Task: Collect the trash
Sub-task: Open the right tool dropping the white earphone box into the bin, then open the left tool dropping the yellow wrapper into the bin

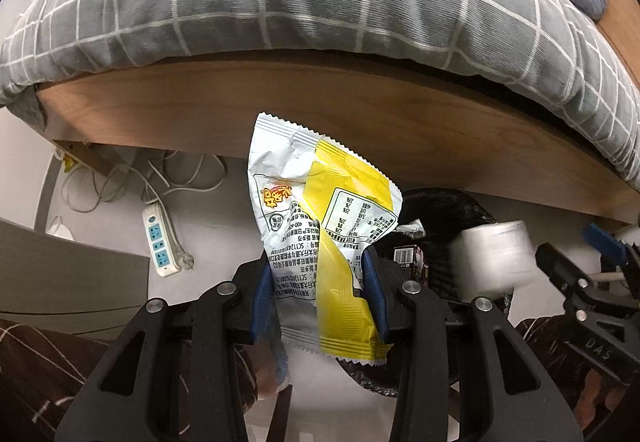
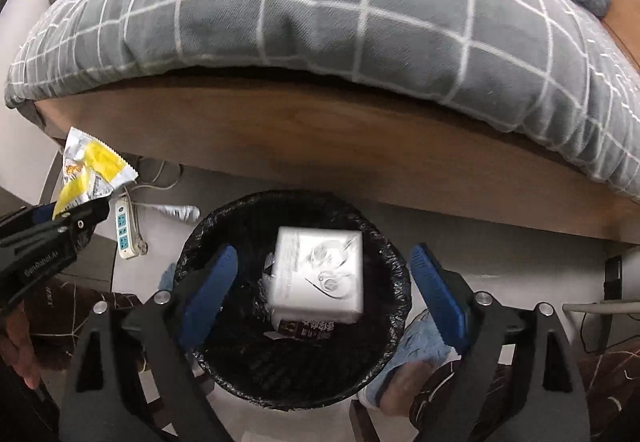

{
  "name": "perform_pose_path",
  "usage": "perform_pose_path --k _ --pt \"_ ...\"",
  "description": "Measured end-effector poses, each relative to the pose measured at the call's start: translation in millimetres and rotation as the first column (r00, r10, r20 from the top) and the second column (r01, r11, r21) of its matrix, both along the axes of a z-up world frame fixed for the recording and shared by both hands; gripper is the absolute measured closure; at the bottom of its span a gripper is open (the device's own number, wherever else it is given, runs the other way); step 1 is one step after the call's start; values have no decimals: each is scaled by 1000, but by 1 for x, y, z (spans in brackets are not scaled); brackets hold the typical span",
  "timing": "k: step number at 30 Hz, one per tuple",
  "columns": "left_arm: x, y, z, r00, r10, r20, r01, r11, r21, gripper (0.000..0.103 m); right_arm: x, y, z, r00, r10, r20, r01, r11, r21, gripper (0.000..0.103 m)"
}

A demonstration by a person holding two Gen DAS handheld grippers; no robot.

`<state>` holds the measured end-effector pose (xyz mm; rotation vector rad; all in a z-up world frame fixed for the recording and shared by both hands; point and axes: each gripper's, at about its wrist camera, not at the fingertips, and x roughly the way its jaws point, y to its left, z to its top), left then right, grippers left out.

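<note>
Wooden bed frame (image 2: 320,138) runs across ahead of me, grey checked quilt (image 2: 320,10) overhanging its edge; a strip of pale floor (image 1: 216,210) lies between the frame and me. On that floor to the left lies a white power strip with blue sockets (image 1: 160,242), its cords looping under the bed. Round bin lined with a black plastic bag (image 2: 296,374) stands on the floor just short of the frame, its mouth open upward. My right tool (image 2: 324,286) hangs over the bin with its blue pads set wide and nothing between them. Centred in that gap, over the bin mouth, is a white square wrapped pack (image 2: 320,270), blurred, touching neither pad; I cannot tell whether it is in the air or resting on the trash below. A dark printed carton (image 2: 308,330) lies in the bin beneath it. My left tool (image 1: 320,294) is off to the left of the bin, above the floor, pads pinched on a crumpled white and yellow snack wrapper (image 1: 316,210) that stands up out of the grip. From the left wrist view the bin rim shows just right of the wrapper.
</note>
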<state>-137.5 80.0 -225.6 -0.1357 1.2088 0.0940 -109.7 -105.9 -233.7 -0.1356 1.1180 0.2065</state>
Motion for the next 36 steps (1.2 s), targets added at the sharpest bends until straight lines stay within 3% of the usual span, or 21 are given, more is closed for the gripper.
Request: perform_pose_path --k 6,31,33,36 --pt "3 -14 -7 999 -32 -15 32 999 10 65 -3 -18 0 999 -18 33 19 1000 -15 8" --pt "21 -125 -23 974 -222 -53 221 975 -20 64 -4 -124 -12 974 -227 25 228 973 -42 8" --pt "21 -127 -24 973 -224 -59 223 975 -19 63 -4 -127 -11 973 -230 29 231 972 -38 8" --pt "22 -129 -25 972 -227 -54 227 974 -1 50 -2 -125 -11 973 -229 29 230 972 -37 8"
